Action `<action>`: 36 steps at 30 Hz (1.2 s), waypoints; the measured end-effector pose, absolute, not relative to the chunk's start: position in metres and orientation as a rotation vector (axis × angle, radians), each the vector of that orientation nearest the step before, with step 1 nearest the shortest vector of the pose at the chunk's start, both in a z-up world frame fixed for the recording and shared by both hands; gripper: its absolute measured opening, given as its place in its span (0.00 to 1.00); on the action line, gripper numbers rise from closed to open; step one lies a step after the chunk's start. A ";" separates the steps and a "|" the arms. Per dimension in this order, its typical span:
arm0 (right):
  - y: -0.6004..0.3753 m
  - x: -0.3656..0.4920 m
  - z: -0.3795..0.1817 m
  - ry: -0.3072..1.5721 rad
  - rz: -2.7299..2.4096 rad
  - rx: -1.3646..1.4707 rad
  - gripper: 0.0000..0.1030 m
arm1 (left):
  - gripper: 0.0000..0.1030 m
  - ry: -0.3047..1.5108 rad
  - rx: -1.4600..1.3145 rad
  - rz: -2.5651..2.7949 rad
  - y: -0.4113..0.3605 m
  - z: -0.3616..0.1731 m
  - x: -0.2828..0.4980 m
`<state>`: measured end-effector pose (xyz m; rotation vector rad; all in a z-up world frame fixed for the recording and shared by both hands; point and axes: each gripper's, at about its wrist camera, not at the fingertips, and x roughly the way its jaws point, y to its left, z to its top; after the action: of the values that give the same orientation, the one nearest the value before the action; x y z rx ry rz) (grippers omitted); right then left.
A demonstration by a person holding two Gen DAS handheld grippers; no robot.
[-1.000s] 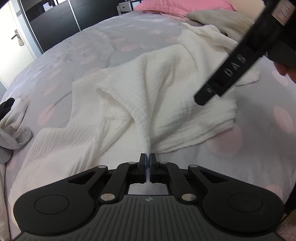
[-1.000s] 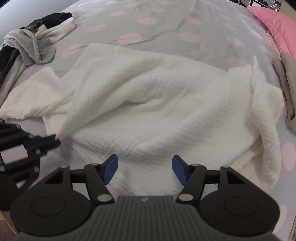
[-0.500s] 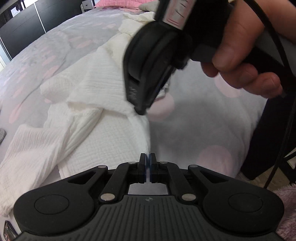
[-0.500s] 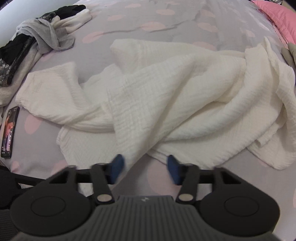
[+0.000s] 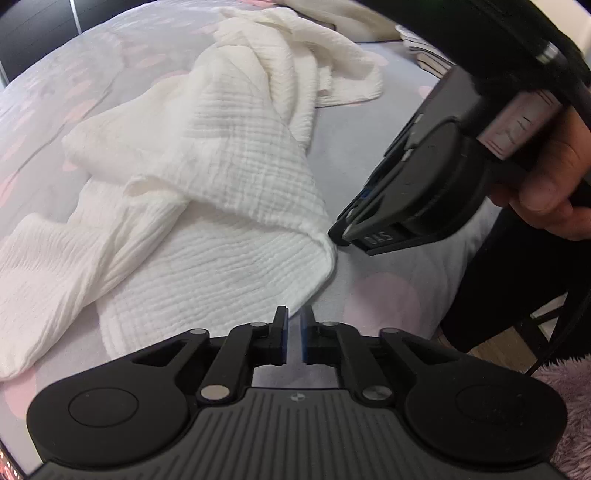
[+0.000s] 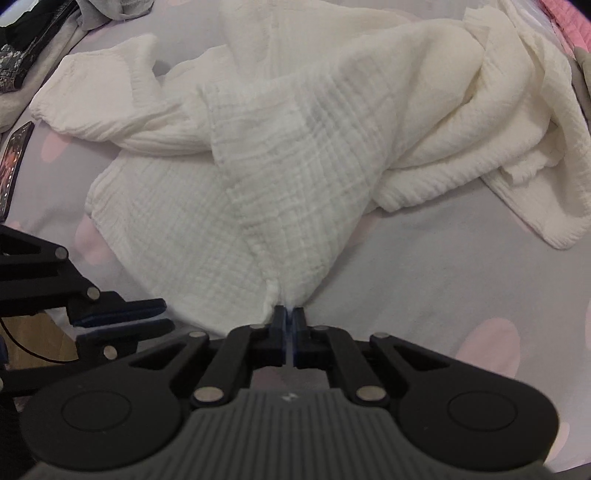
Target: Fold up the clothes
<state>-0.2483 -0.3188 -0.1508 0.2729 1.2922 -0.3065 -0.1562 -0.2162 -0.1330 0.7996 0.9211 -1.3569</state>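
A white crinkled garment [image 5: 221, 177] lies rumpled on the grey bedsheet with pink dots [image 5: 369, 155]. My left gripper [image 5: 293, 328] points down at the garment's near hem; its jaws are opening, and only bare sheet shows in the narrow gap. The right gripper [image 6: 289, 314] pinches a bunched corner of the garment [image 6: 295, 177] between its tips, though its jaws are easing open slightly. In the left wrist view, the right gripper [image 5: 341, 234] sits at the fold's right edge, held by a hand [image 5: 546, 192]. The left gripper [image 6: 122, 314] shows at the lower left of the right wrist view.
A phone [image 6: 14, 166] lies on the sheet at the left edge. Dark and grey clothes [image 6: 40, 33] are piled at the far left. A beige garment [image 5: 351, 18] and a pink pillow [image 6: 569, 26] lie beyond. A pink fluffy rug [image 5: 565, 387] is on the floor beside the bed.
My left gripper was shut on the garment's edge and now stands slightly apart with the hem free. The right gripper came down from open and closed on a corner of the garment.
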 end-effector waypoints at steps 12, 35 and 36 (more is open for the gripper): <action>-0.317 -0.254 -0.096 1.040 -0.418 0.121 0.55 | 0.47 0.919 0.655 -1.209 -0.224 -0.109 -0.114; -0.325 -0.180 -0.142 1.144 -0.355 0.122 0.66 | 0.61 1.023 0.622 -1.112 -0.262 -0.150 -0.034; -0.324 -0.180 -0.147 1.151 -0.360 0.096 0.64 | 0.62 1.026 0.623 -1.115 -0.261 -0.154 -0.038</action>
<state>-0.1798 -0.3239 -0.1472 0.0960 1.1514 -0.3599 -0.0375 -0.2606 -0.1541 0.6228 1.0258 -1.1149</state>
